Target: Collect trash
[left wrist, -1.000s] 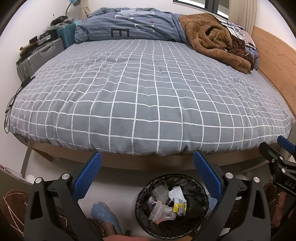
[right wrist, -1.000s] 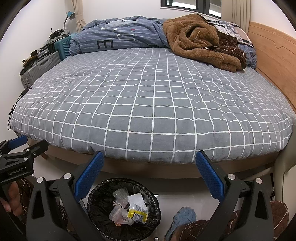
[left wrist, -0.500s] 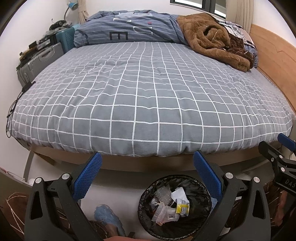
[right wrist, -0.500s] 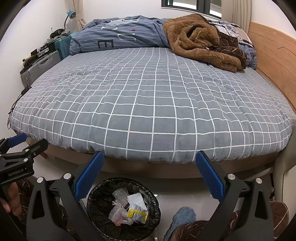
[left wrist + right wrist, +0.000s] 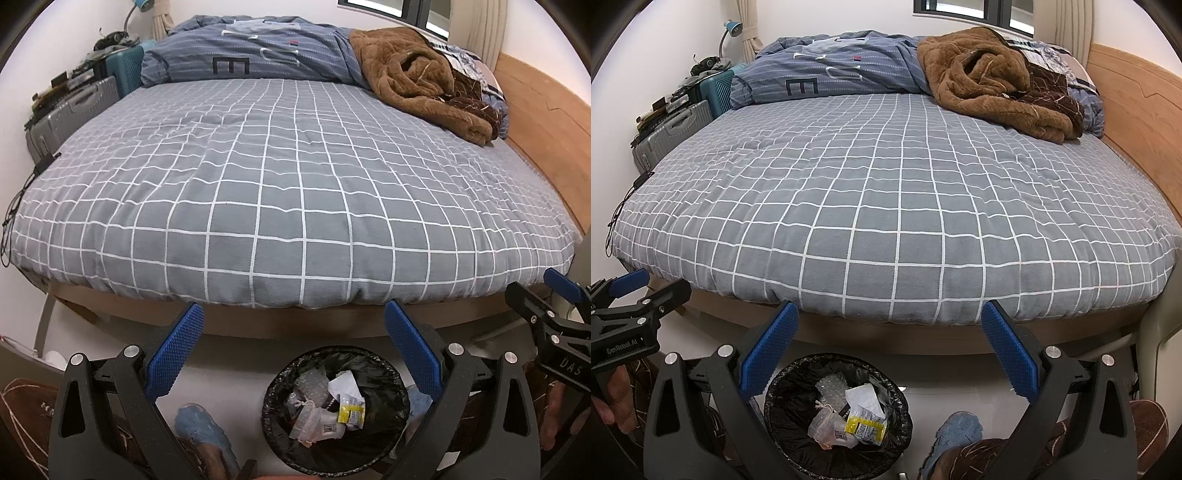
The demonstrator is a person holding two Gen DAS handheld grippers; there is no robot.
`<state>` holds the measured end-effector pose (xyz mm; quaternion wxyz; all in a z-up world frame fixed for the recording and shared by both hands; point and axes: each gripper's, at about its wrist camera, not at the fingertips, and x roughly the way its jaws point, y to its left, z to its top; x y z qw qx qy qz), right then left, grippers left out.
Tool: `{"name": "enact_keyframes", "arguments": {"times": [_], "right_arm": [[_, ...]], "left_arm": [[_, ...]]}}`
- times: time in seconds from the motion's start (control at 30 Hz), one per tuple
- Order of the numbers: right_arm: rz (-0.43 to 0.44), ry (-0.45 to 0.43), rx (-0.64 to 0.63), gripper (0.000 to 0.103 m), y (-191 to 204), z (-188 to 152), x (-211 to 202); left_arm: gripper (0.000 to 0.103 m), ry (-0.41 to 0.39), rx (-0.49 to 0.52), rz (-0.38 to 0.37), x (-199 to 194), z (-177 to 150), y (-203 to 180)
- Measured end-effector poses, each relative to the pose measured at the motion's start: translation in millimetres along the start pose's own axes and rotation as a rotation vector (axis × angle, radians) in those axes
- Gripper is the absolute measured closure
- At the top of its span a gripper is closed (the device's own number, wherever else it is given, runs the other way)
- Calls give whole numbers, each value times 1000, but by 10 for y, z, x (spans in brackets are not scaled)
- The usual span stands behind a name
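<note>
Trash [image 5: 334,408] fills black-lined bin [image 5: 384,369]; left gripper [image 5: 293,349], right gripper [image 5: 890,349] spread wide, empty.

The left gripper [image 5: 293,347] is held level and points forward, its two blue-padded fingers [image 5: 174,350] spread wide apart with nothing between them. The right gripper [image 5: 890,349] sits in the same pose, its blue pads [image 5: 1010,354] equally wide and empty. The two are side by side and near each other: each camera catches the other at its frame edge, the right one [image 5: 554,332] at the far right of the left view, the left one [image 5: 631,314] at the far left of the right view. Below that black frame a hand [image 5: 617,402] shows, apparently gripping the handle, though only part of it is visible.
</note>
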<state>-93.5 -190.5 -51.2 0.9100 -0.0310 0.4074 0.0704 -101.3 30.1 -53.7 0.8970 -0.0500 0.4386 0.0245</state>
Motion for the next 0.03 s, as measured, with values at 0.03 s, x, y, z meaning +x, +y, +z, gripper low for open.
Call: {"name": "enact_keyframes", "arguments": {"times": [0.03], "right_arm": [[0,0,0,8,-3,-1,3]], "left_arm": [[7,-1,0,3,-1,-3,-3]]}}
